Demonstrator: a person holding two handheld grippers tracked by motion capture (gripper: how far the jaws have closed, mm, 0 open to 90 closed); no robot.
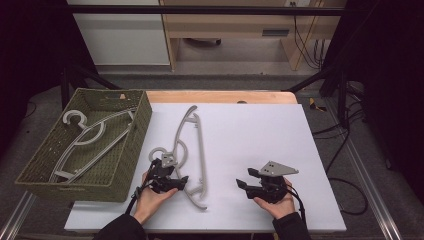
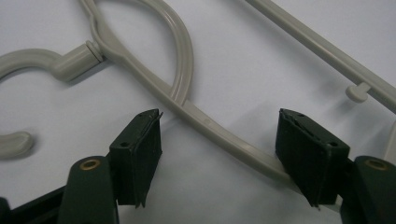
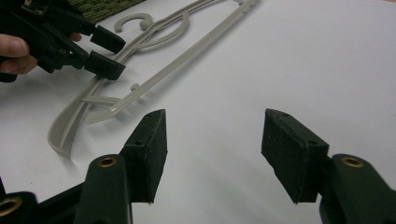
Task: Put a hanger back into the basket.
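— Hanger (image 1: 192, 150), grey plastic, lies flat on the white table (image 1: 260, 130), just beside a green basket (image 1: 131, 165) that holds another hanger (image 1: 87, 137). The grippers?

— Left gripper (image 2: 219, 154): jaws apart, straddling the hanger's arm, right pad at the arm, no squeeze visible. Right gripper (image 3: 212, 149): jaws parted over bare table, well apart from the hanger, holding nothing.

My black jaws; grey hanger (image 1: 192, 150) on the white surface (image 1: 260, 145); olive-green woven basket (image 1: 131, 150), far left, holding grey hangers (image 1: 85, 137).
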